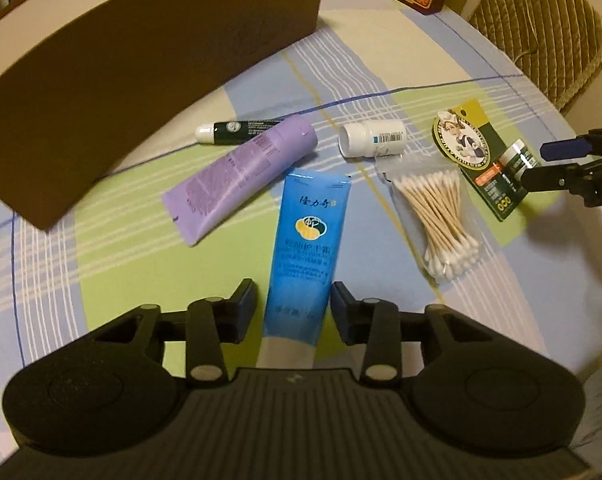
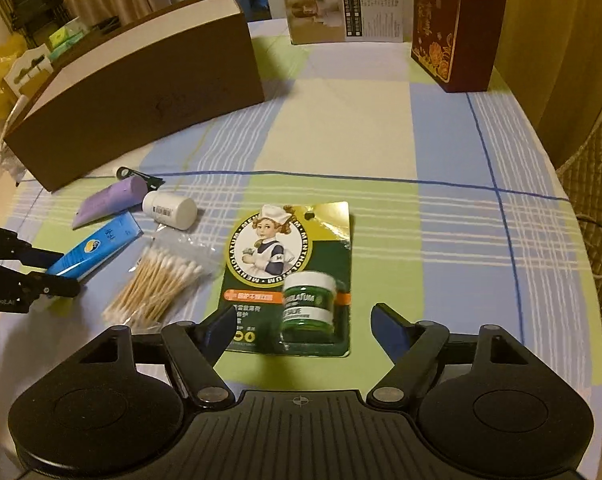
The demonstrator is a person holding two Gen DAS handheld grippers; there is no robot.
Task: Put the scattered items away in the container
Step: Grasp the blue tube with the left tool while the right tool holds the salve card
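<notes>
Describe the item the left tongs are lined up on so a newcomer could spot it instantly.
Start at the long brown box on the plaid tablecloth; a row of toiletries lies in front of it. The blue tube lies nearest the camera, its lower end between the open left tongs. It is the only blue item, beside a purple tube and bagged cotton swabs.

The brown container (image 2: 141, 96) walls off the far left of the counter (image 2: 441, 240), with the purple tube (image 2: 113, 200) and a dark stick (image 1: 241, 130) lying just before it. The blue tube (image 1: 305, 248), white bottle (image 2: 171, 209), cotton swab bag (image 2: 161, 280) and balm card (image 2: 293, 276) crowd the near left and middle. To the right of the card the cloth lies bare. Two boxes, maroon (image 2: 453, 40) and tan (image 2: 341, 4), stand at the far edge.
</notes>
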